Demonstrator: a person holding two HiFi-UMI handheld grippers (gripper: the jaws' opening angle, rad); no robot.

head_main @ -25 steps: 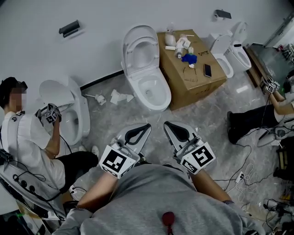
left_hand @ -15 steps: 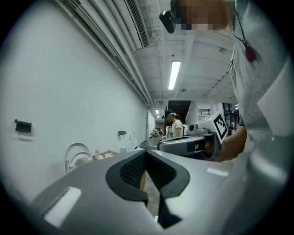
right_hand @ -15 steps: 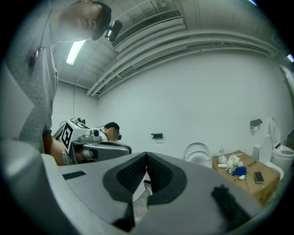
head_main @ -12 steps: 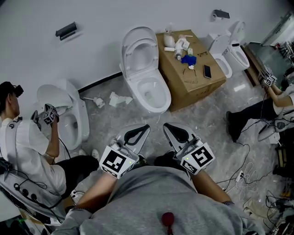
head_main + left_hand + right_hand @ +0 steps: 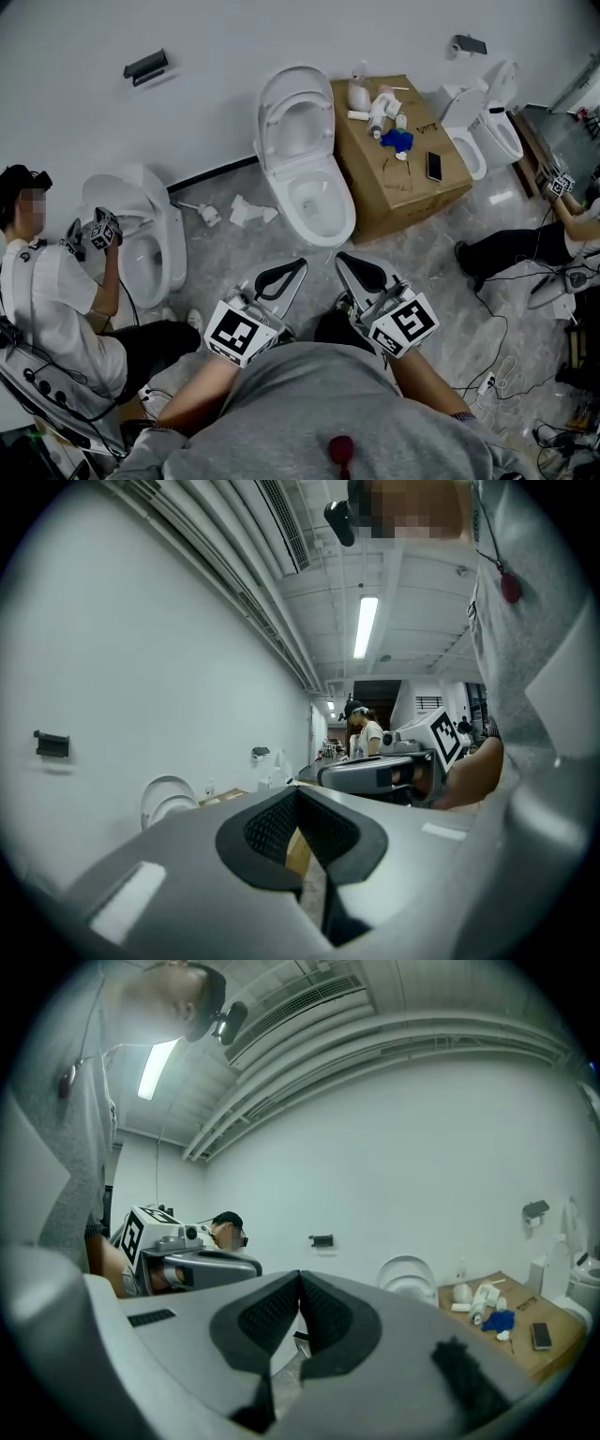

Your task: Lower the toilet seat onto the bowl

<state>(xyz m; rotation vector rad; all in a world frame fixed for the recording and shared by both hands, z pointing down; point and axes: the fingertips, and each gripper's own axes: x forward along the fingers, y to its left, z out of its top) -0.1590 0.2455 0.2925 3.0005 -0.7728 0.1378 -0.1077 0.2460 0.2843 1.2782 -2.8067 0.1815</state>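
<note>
We're on the approach: left tool (image 5: 294,263) and right tool (image 5: 344,260), both pressed together empty, must next reach the raised seat (image 5: 293,120) at twelve o'clock.

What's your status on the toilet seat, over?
Left gripper and right gripper shut, empty, short of the bowl. Toilet seat upright, off the bowl. Nothing between; cardboard box beside bowl.

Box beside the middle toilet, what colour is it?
The box is plain brown cardboard, clearest in the head view.
</note>
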